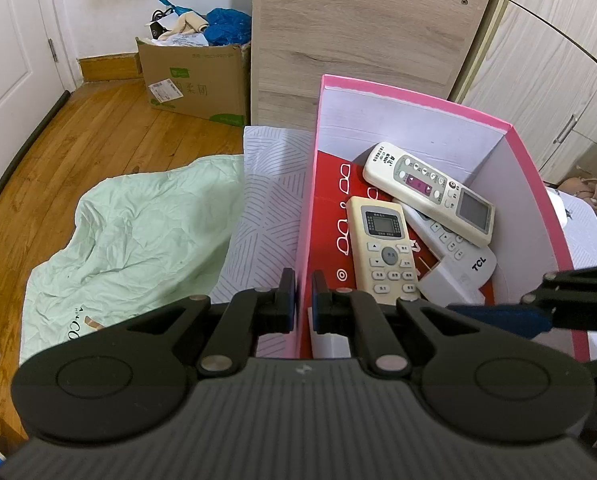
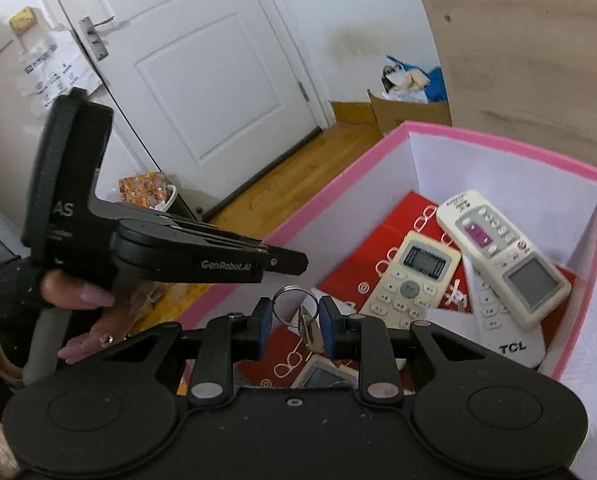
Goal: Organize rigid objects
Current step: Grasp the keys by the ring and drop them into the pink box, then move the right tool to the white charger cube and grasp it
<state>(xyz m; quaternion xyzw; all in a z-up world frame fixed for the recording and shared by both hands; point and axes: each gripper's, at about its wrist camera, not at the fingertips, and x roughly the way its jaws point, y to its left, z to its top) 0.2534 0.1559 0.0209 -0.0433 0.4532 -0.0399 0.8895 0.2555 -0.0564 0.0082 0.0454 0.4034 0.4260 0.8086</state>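
Observation:
A pink box [image 1: 418,98] with a red-patterned floor holds three remotes: a cream one [image 1: 382,244], a cream one with a purple panel [image 1: 426,188], and a white TCL one [image 1: 458,256]. My left gripper [image 1: 303,286] is shut on the box's left wall [image 1: 306,216]. In the right wrist view the box [image 2: 498,136] sits ahead, and my right gripper [image 2: 294,312] hangs over its near part with its jaws a little apart. A key ring with keys [image 2: 298,312] sits between the fingers; I cannot tell whether they pinch it. The left gripper [image 2: 294,260] shows from the side.
The box rests on a white patterned cloth [image 1: 266,200] beside a pale green sheet [image 1: 138,232]. A cardboard box [image 1: 194,76] of clutter stands on the wooden floor. Wooden boards [image 1: 358,32] lean behind, with cabinets [image 1: 558,60] at the right. A white door [image 2: 186,72] is at the left.

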